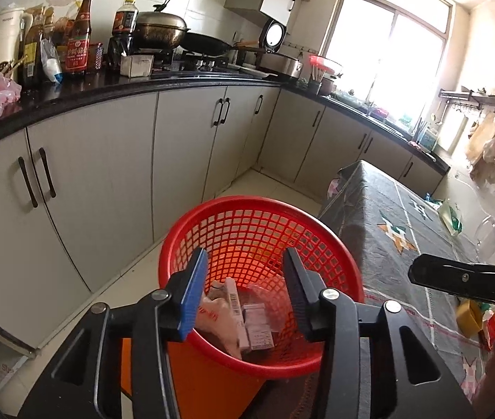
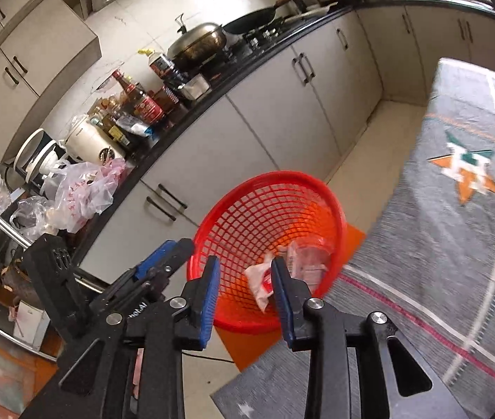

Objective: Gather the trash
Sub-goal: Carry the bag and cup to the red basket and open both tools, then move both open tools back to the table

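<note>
Trash [image 1: 237, 314] in red basket [image 1: 247, 206], lower pieces seemingly hidden

Left tongs [image 1: 244, 289]: I see matte black plastic arms, with a blue pad [image 1: 193, 293] lining the left finger.
Left pivots: round silver screws [image 1: 327, 294] cap each joint I can see.
Right tongs [image 2: 245, 300]: same black frame on my feed, blue ribbed pads [image 2: 210, 300] on both fingers.
Right pivots: silver screws [image 2: 312, 303] above cut-out triangular openings.
Marking: partial white lettering [image 2: 138, 310] beside the right tongs.
</note>
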The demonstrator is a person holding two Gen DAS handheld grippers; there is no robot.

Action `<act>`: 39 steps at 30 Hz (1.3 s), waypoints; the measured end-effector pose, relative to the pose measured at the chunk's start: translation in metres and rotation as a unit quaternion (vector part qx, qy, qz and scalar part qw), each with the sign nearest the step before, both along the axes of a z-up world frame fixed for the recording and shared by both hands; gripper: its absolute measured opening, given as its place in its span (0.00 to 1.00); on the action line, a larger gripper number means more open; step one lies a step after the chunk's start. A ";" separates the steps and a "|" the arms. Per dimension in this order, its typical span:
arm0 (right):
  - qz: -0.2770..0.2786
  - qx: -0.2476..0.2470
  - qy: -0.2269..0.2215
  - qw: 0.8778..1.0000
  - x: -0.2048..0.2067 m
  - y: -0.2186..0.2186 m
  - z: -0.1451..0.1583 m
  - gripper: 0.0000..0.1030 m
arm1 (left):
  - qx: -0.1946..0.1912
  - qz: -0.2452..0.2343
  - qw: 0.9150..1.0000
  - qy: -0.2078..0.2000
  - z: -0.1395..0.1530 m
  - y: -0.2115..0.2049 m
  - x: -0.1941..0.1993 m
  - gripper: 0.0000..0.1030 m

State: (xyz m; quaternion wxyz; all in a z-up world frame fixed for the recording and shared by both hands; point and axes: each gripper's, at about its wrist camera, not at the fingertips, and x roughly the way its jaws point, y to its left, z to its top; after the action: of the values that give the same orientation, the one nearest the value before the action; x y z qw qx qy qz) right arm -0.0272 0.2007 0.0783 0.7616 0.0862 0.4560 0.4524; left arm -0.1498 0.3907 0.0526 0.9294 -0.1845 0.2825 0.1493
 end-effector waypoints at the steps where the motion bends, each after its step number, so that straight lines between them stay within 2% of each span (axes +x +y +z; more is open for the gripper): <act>1: -0.003 0.000 -0.003 1.000 -0.002 -0.005 0.001 0.33 | 0.002 -0.003 1.000 -0.001 0.001 -0.004 -0.001 0.44; 6: -0.022 -0.013 -0.013 1.000 -0.014 -0.035 -0.003 0.42 | 0.002 -0.029 1.000 -0.002 0.001 -0.031 -0.001 0.45; 23: -0.109 0.000 -0.003 0.994 -0.029 -0.170 -0.017 0.42 | 0.021 -0.137 0.990 0.032 -0.007 -0.151 0.034 0.46; 28: -0.137 0.010 0.002 0.990 -0.036 -0.214 -0.024 0.42 | 0.034 -0.175 0.983 0.043 -0.006 -0.192 0.043 0.46; 33: -0.176 0.009 -0.013 0.984 -0.048 -0.263 -0.026 0.42 | 0.051 -0.217 0.973 0.057 -0.013 -0.235 0.048 0.47; 39: -0.254 0.000 -0.017 0.967 -0.060 -0.345 -0.033 0.42 | 0.056 -0.264 0.960 0.071 -0.024 -0.277 0.054 0.47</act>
State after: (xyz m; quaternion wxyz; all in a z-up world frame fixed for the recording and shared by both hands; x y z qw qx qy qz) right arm -0.0874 -0.1446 0.0457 0.8590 0.1921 0.4062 0.2456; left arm -0.0963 0.1137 0.0289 0.9221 -0.0397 0.3779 -0.0732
